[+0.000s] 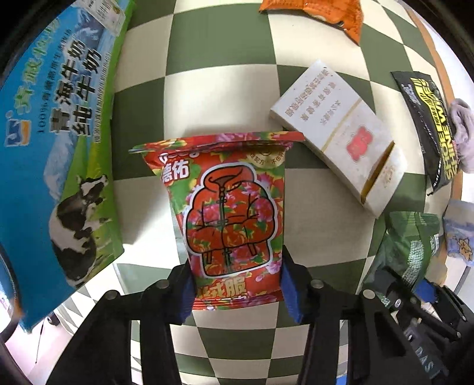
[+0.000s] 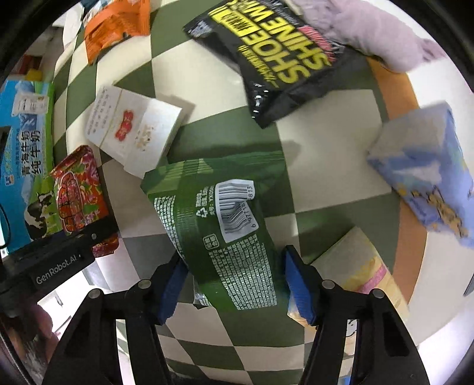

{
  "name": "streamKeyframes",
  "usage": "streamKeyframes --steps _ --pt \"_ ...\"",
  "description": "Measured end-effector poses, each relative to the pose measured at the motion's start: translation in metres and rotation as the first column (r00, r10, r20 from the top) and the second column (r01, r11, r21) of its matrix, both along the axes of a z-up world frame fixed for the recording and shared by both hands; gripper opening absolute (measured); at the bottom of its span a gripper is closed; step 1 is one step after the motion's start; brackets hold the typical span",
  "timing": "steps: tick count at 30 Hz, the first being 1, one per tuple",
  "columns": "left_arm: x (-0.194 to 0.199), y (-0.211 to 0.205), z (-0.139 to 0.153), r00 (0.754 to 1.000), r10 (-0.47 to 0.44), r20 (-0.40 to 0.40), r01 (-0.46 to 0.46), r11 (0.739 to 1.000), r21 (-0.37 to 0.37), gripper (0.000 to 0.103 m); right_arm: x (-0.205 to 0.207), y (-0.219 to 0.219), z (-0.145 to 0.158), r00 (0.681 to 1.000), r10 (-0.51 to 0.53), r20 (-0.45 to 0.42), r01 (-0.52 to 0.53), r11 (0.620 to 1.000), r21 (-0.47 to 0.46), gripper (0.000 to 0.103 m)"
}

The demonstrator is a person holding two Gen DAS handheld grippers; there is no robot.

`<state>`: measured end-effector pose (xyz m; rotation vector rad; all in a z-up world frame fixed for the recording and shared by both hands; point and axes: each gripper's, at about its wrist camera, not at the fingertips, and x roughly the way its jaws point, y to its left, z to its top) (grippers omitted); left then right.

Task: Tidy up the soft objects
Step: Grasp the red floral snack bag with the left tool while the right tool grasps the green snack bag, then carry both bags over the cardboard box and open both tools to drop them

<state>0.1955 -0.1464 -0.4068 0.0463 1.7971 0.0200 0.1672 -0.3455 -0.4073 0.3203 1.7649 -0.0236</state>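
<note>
My left gripper is shut on a red floral pouch printed with a padded jacket, its blue pads pressing both sides of the pouch's near end. The same pouch shows in the right wrist view. My right gripper is shut on a green pouch with a barcode label, held by its near end above the checkered cloth. The green pouch also shows in the left wrist view.
A blue and green milk carton box lies at left. A white box, a black shoe-shine pouch, an orange pouch, a lilac plush, a blue tissue pack and a yellow-pink pack lie around.
</note>
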Motion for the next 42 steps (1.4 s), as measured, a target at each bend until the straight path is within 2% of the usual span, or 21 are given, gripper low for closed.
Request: streamKeyframes --steps 4,7,11,16,17,21,26,31,33,37,42 --pt "-0.013 -0.007 0.026 0.997 -0.035 0.063 0.036 0.999 -0.012 0.045 -0.009 0.000 0.014 0.999 -0.044 0.032 0.043 0.999 0.029 0.038" --pt "-0.023 -0.011 0.053 0.993 -0.043 0.112 0.049 0.997 -0.052 0.045 -0.017 -0.010 0.034 0.997 -0.062 0.052 0.058 0.997 0.058 0.036" --pt "-0.032 -0.002 0.109 0.981 -0.034 0.190 0.062 0.987 -0.146 0.045 -0.023 -0.010 0.073 0.993 -0.072 0.094 0.062 0.992 0.108 0.036" --pt "-0.038 0.037 0.197 0.944 -0.032 0.328 0.097 0.978 -0.185 0.045 -0.026 0.009 0.128 0.985 -0.049 0.166 0.018 0.983 0.182 0.036" --pt "-0.026 0.052 0.203 0.938 -0.027 0.345 0.096 0.979 -0.183 0.045 -0.026 0.019 0.143 0.981 -0.035 0.190 -0.002 0.981 0.193 0.036" --pt "-0.020 0.112 0.242 0.920 -0.002 0.393 0.071 0.984 -0.162 0.045 -0.012 0.070 0.194 0.963 0.016 0.267 -0.084 0.966 0.243 0.036" --pt "0.012 0.192 0.229 0.916 0.054 0.398 0.003 0.990 -0.141 0.045 0.021 0.161 0.221 0.944 0.092 0.316 -0.183 0.945 0.270 0.036" --pt "0.053 0.262 0.192 0.934 0.115 0.338 -0.056 0.982 -0.179 0.045 0.061 0.259 0.210 0.940 0.149 0.306 -0.234 0.937 0.261 0.036" --pt "0.068 0.281 0.176 0.942 0.135 0.306 -0.073 0.976 -0.205 0.045 0.081 0.296 0.198 0.941 0.174 0.291 -0.247 0.940 0.237 0.036" --pt "0.098 0.318 0.143 0.961 0.160 0.225 -0.093 0.956 -0.279 0.045 0.115 0.341 0.157 0.951 0.198 0.236 -0.248 0.947 0.204 0.036" --pt "0.123 0.337 0.116 0.977 0.134 0.167 -0.077 0.946 -0.314 0.045 0.145 0.364 0.113 0.956 0.219 0.196 -0.251 0.955 0.155 0.036"
